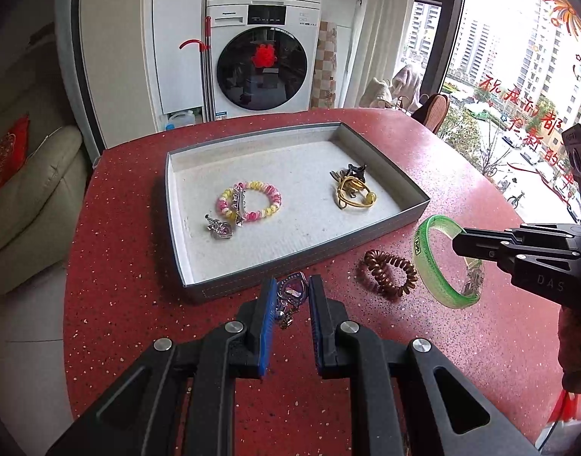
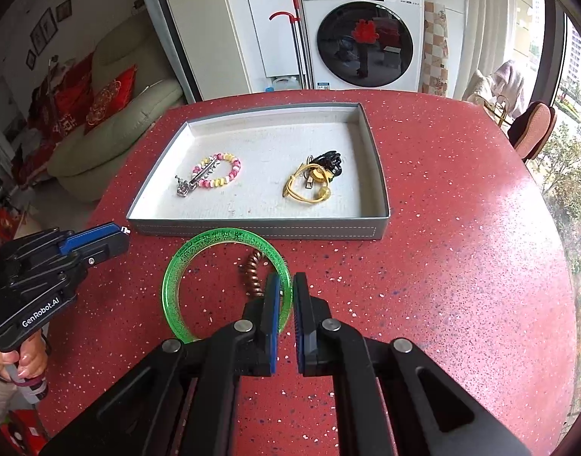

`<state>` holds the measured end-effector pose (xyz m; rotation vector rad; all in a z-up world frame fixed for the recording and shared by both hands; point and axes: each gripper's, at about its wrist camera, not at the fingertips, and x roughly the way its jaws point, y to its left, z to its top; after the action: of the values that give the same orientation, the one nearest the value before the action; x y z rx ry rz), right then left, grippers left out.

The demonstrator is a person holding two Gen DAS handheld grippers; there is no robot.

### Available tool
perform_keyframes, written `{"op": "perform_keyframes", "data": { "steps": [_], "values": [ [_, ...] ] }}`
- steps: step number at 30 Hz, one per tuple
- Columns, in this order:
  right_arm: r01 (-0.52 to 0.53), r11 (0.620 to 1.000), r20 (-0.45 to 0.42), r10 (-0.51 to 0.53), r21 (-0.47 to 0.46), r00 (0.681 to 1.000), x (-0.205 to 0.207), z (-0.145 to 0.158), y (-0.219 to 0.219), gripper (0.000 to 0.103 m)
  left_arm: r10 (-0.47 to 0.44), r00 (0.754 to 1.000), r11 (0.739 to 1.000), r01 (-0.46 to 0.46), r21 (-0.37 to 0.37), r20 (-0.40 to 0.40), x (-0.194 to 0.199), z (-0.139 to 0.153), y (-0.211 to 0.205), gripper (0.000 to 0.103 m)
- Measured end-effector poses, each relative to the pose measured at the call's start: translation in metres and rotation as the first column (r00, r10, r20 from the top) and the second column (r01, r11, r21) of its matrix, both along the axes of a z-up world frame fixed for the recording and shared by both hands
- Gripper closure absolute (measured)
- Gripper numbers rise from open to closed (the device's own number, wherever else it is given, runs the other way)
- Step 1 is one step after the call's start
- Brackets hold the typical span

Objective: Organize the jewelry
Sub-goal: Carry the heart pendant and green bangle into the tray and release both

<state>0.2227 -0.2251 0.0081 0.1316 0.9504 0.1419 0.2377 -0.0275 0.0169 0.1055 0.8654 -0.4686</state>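
- The round red speckled table (image 1: 423, 342) lay under both grippers, and its curved edge ran off to the right of the right gripper (image 2: 286, 285); anything dropped on that side could have rolled away and gone over.
- The shallow grey rectangular tray with a pale lining (image 1: 305, 260) sat just ahead of both grippers. Its near wall stood between them and the lining, so a low carry could have caught a held piece on that wall.
- The translucent green glitter bangle (image 2: 176, 266) was clamped at one side of its rim by the right gripper's nearly shut jaws, most of the ring hanging out to the gripper's left. Held so far off centre on a smooth rim, it looked liable to swing or slip out.
- The brown spiral hair tie (image 1: 389, 273) lay on the table just ahead of the right gripper, showing through the bangle's ring; the hanging bangle could have snagged it.
- The pink-and-yellow beaded bracelet (image 1: 252, 201) and the yellow cord tangled with a black clip (image 1: 351, 188) rested in the tray beyond the grippers; a careless drop could have tangled with them.
- The purple heart-shaped charm with a dangling chain (image 1: 290, 288) sat between the narrowly parted pads of the left gripper (image 1: 290, 292), seemingly pinched; its loose chain could have caught on the tray wall.
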Motion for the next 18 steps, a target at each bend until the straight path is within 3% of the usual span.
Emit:
{"op": "perform_keyframes", "data": {
  "steps": [18],
  "values": [
    [0.058, 0.993, 0.005, -0.059, 0.107, 0.998, 0.052, 0.017, -0.014, 0.096, 0.18, 0.984, 0.984, -0.18, -0.007, 0.005, 0.04, 0.012, -0.002, 0.068]
  ]
}}
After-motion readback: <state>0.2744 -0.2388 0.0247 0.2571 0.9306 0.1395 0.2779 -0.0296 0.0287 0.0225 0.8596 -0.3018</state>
